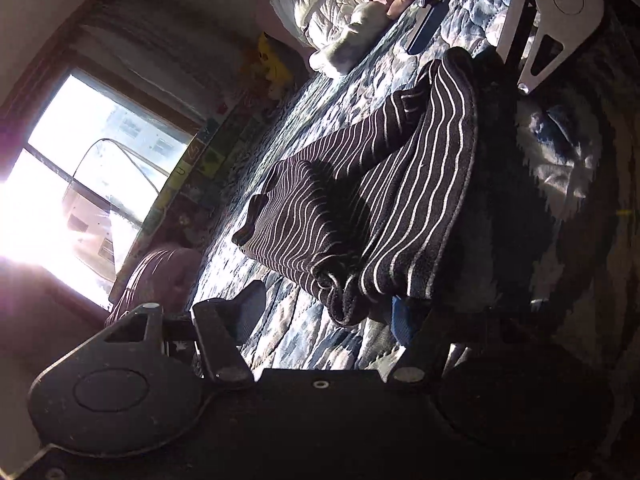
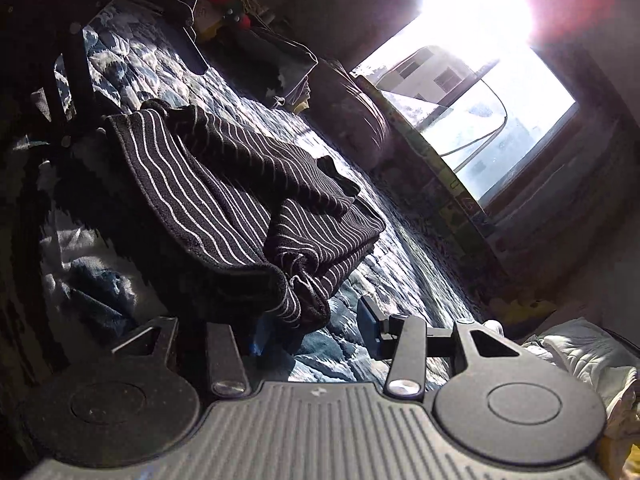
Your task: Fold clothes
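Dark knit garment w/ thin white stripes [image 1: 360,184], partly folded, lying bunched on blue-and-white quilted bedspread [image 1: 320,340], thick hem draped over top layer. Left gripper [image 1: 324,312] low at one bunched end, jaws spread wide, nothing pinched; one blue pad partly behind fabric, contact unclear. Right gripper [image 2: 316,328] at opposite end, same story: wide open, empty, rolled edge sagging between fingers. Risks, as judgement: closing now likely grabs only outer roll, so inner layers slide out & fold collapses; pinching bedspread along w/ knit, dragging both; uneven lift btwn two ends skewing the fold. Window [image 2: 480,100] glare washing out contrast, edges hard to judge.
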`<action>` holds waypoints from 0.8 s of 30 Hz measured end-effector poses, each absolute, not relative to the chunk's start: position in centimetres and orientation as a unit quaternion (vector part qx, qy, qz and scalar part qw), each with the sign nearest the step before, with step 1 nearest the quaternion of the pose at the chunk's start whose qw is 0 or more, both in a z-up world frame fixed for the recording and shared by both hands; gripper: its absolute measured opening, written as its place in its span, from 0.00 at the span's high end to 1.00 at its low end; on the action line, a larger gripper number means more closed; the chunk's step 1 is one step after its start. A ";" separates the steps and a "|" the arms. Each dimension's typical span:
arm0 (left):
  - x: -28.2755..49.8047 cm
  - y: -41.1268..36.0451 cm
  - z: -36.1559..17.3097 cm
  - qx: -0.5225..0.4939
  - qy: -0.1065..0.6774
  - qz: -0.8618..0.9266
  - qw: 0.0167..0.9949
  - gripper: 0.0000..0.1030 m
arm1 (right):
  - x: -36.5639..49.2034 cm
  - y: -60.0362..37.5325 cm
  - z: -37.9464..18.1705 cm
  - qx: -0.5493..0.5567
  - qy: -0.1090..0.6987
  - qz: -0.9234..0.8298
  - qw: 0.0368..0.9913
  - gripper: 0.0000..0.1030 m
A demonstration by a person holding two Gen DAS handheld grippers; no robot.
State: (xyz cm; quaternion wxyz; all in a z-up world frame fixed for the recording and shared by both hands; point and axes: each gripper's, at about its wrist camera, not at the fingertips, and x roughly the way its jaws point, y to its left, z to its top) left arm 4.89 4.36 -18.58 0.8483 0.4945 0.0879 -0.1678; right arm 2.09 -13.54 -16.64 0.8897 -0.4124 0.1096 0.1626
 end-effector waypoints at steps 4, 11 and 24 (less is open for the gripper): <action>4.4 5.1 -18.4 0.507 0.062 -0.174 0.842 0.44 | 2.0 -14.6 -16.4 -0.426 0.098 0.169 0.883 0.57; 4.8 4.4 -19.2 0.515 0.046 -0.208 0.830 0.60 | 2.5 -14.0 -17.1 -0.429 0.083 0.196 0.878 0.64; 4.2 2.6 -19.4 0.535 0.053 -0.205 0.818 0.85 | 1.5 -14.4 -15.3 -0.355 0.139 0.230 0.896 0.82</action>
